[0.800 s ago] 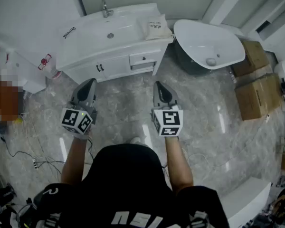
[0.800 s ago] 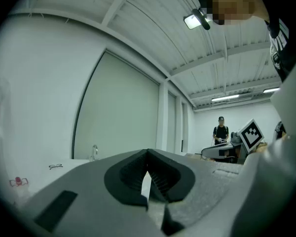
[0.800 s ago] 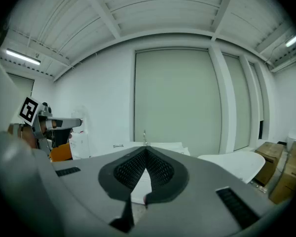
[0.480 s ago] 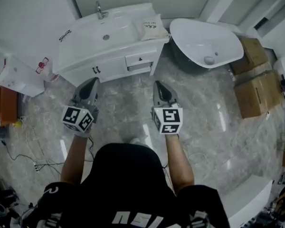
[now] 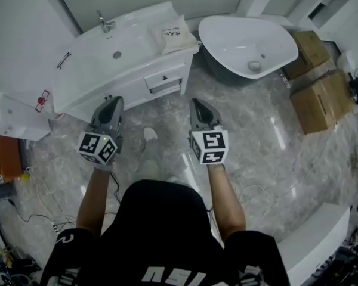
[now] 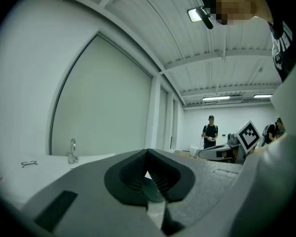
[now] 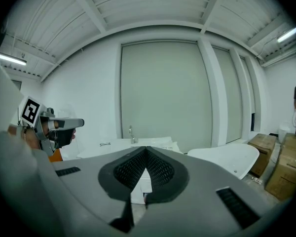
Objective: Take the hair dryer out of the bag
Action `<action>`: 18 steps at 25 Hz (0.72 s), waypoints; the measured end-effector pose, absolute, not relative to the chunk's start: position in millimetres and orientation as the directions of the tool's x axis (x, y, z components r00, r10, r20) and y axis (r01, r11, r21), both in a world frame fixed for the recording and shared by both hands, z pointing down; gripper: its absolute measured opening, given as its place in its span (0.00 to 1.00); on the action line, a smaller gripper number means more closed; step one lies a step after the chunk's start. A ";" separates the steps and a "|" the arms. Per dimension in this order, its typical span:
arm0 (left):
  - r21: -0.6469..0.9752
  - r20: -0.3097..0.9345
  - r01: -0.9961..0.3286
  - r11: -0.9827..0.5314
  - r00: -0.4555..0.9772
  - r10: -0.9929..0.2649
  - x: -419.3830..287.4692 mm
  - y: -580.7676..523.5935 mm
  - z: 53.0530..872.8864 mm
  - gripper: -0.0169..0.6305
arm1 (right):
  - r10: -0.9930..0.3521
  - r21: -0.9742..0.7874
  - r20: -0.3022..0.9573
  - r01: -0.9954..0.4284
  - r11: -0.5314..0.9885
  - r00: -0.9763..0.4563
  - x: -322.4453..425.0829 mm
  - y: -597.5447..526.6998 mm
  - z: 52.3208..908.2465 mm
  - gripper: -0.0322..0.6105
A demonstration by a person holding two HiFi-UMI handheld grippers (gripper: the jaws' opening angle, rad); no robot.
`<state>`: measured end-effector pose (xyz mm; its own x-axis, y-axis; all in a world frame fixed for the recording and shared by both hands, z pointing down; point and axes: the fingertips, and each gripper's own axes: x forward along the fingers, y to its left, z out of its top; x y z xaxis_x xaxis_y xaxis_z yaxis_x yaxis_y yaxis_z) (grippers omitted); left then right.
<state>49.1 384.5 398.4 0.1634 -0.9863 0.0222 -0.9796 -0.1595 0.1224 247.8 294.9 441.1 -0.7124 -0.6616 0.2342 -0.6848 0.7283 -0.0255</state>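
bathroom set, from my head camera: i hold both tools out over the grey marble floor (image 5: pixel 256 136), short of the fixtures. at left, the left gripper (image 5: pixel 111 103), a grey two-jaw tool with a marker cube, has its jaws pressed together on nothing. its own view shows only wall and ceiling beyond the ribbed pads.

ahead of it stands the white vanity cabinet (image 5: pixel 131 82), with a chrome tap (image 5: pixel 104 21) and an oval basin (image 5: pixel 128 40) that shows only its drain. the cream cloth bag with dark print (image 5: pixel 174 33) lies flat on the counter's right end, just beside the basin and well apart from both tools. no hair dryer is visible anywhere. i judge it is inside that bag, and i cannot make out the bag's mouth or long axis from here.

the bag sits ahead of and between the two tools, nearer the right gripper (image 5: pixel 197 105), which is also closed tight and empty. so the coming move, as i read it, is a forward reach to counter height — right hand leading, jaws opened first.

further right, the white freestanding bathtub (image 5: pixel 238 37) holds nothing i can see except its drain plug. two brown cardboard boxes (image 5: pixel 319 103) stand beyond it with their flaps closed.
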 end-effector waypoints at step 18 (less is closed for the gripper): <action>0.130 0.064 -0.895 -0.426 0.437 -0.897 -26.1 124.8 436.4 0.02 | -0.755 -0.017 0.257 -0.784 0.620 -0.603 154.1 78.7 440.7 0.04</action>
